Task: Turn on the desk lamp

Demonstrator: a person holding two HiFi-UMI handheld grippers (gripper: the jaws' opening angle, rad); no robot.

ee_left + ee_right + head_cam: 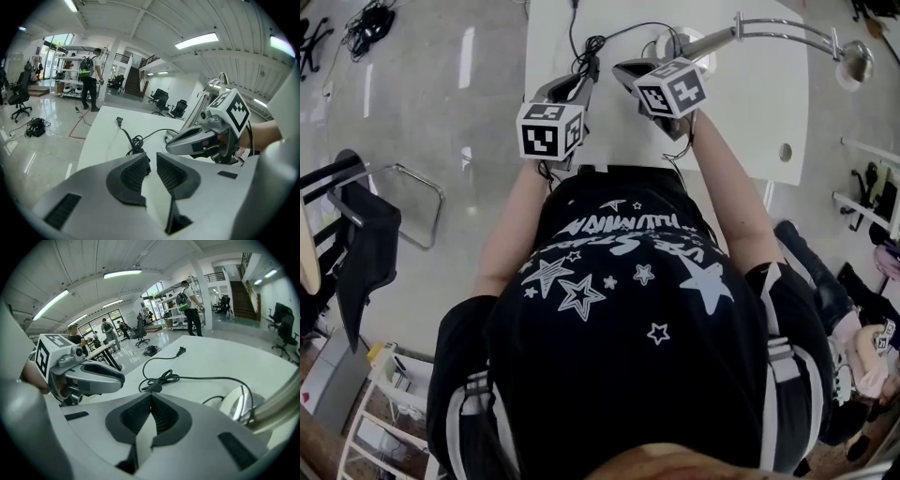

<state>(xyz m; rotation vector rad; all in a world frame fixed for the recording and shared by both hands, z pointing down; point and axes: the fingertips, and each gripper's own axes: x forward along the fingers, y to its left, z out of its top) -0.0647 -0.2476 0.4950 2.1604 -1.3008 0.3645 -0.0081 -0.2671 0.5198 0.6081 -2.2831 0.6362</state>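
The desk lamp stands at the far right of the white table (750,103): a round base (673,43), a chrome arm (769,28) and a head (859,62) past the table's right edge. Its black cord (589,49) lies coiled on the tabletop, with the plug (119,121) loose. My left gripper (581,81) hovers over the table's near edge, open, with nothing between its jaws (151,159). My right gripper (621,69) hangs just right of it, near the lamp base (236,404), its tips touching and empty (151,398). The coiled cord (159,379) lies just beyond both.
A cable hole (785,151) sits near the table's right front corner. A black chair (366,234) stands on the floor at the left. A person with a backpack (89,77) stands by shelves far behind the table, and office chairs (161,101) stand beyond it.
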